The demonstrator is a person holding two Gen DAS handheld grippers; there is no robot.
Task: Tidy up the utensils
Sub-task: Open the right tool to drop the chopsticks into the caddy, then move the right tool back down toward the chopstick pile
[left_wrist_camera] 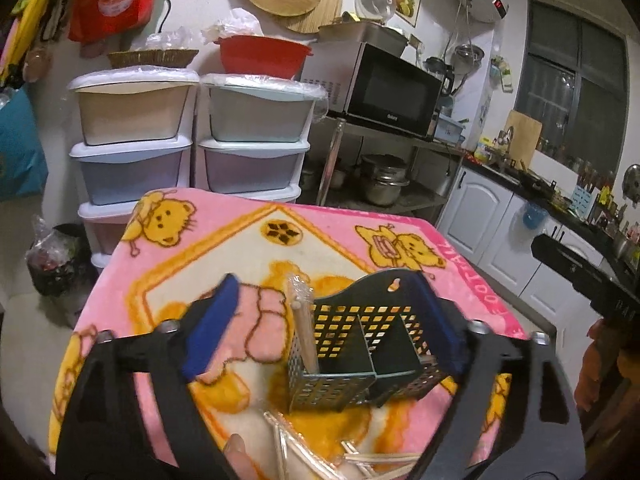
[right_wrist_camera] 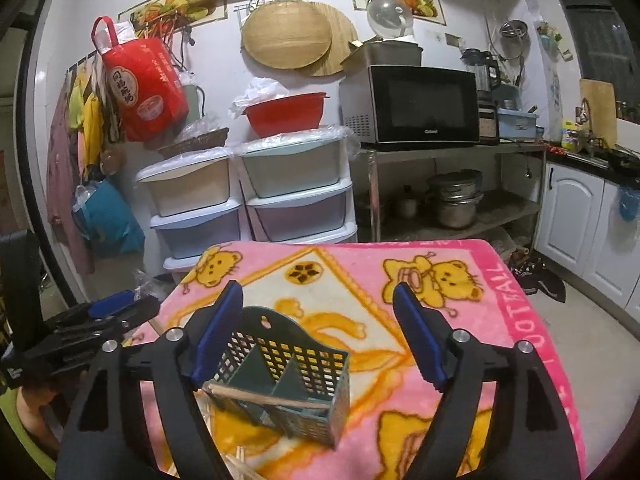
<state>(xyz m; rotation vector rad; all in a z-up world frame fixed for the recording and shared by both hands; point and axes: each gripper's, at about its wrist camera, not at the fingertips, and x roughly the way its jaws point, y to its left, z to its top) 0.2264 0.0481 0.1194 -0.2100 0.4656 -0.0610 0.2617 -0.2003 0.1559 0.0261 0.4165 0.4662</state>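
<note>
A dark green perforated utensil holder (left_wrist_camera: 360,344) with two compartments stands on the pink bear blanket (left_wrist_camera: 224,236). One wrapped pair of chopsticks (left_wrist_camera: 302,320) stands in its left compartment. Several more wrapped chopsticks (left_wrist_camera: 320,456) lie on the blanket in front of it. My left gripper (left_wrist_camera: 324,320) is open, its blue pads either side of the holder. In the right wrist view the holder (right_wrist_camera: 288,380) has the chopsticks (right_wrist_camera: 264,398) lying across its near rim. My right gripper (right_wrist_camera: 316,332) is open and empty above the holder.
Plastic drawer stacks (left_wrist_camera: 180,140) stand behind the table. A microwave (left_wrist_camera: 384,88) sits on a metal shelf with pots below. White kitchen cabinets (left_wrist_camera: 500,216) run along the right. A black rubbish bag (left_wrist_camera: 52,260) sits on the floor at the left.
</note>
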